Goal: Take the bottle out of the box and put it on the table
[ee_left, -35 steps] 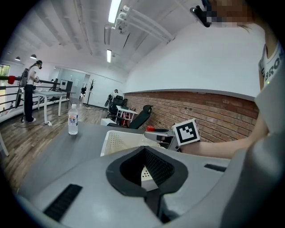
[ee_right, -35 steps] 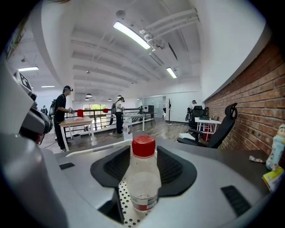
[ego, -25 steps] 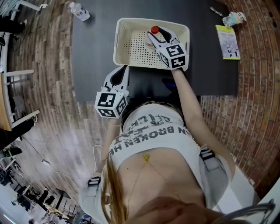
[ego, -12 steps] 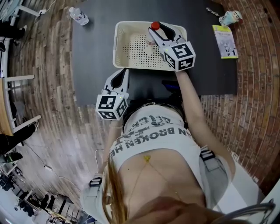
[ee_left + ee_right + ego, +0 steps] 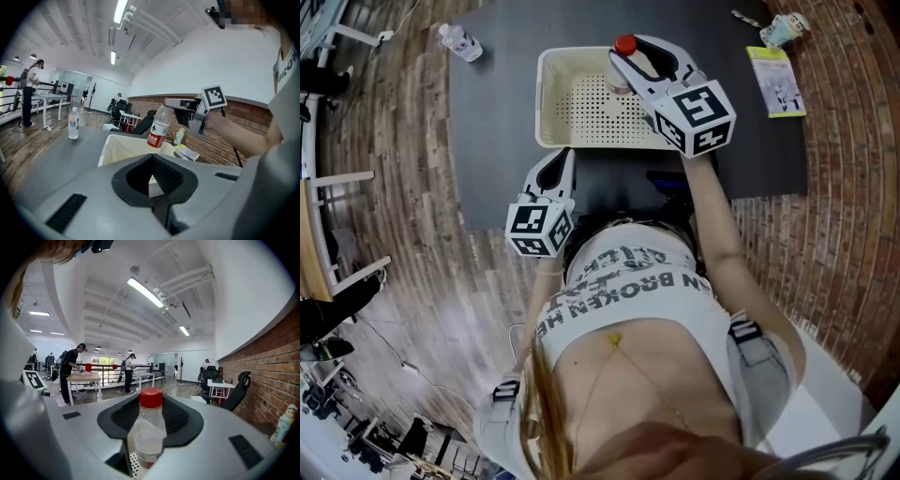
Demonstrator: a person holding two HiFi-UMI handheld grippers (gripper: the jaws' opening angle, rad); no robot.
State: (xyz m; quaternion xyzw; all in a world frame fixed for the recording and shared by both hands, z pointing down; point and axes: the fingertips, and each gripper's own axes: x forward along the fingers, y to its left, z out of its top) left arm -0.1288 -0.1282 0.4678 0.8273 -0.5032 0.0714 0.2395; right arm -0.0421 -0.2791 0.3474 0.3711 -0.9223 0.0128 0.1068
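The dark table [image 5: 492, 141] spreads ahead of both grippers and carries everything else, with bare surface to the left of the left gripper [image 5: 555, 161] and beyond the right gripper [image 5: 626, 64]. On it, directly ahead of the left gripper and under the right one, sits the cream perforated box [image 5: 546, 105], open-topped so a bottle can be drawn straight up out of it. The right gripper reaches out over the box at arm's length, its jaws clamped on the bottle [image 5: 625, 47] just below the red cap. The right gripper view shows the clear body [image 5: 147, 439] pinched between the dark pads with the cap standing above them. From the left gripper view, the bottle [image 5: 159, 125] hangs nearly upright with its base about level with the box's far rim, so it looks free of the box floor but not yet carried clear of the walls. Gripping high on the body probably leaves the base free to be set down flat. The left gripper waits low at the table's near edge, jaws drawn together on nothing, out of the other arm's way. A second, untouched bottle [image 5: 457, 41] stands well off to the left gripper's far left. A booklet [image 5: 776, 80] and a small figurine [image 5: 786, 30] lie away to the right of the right gripper.
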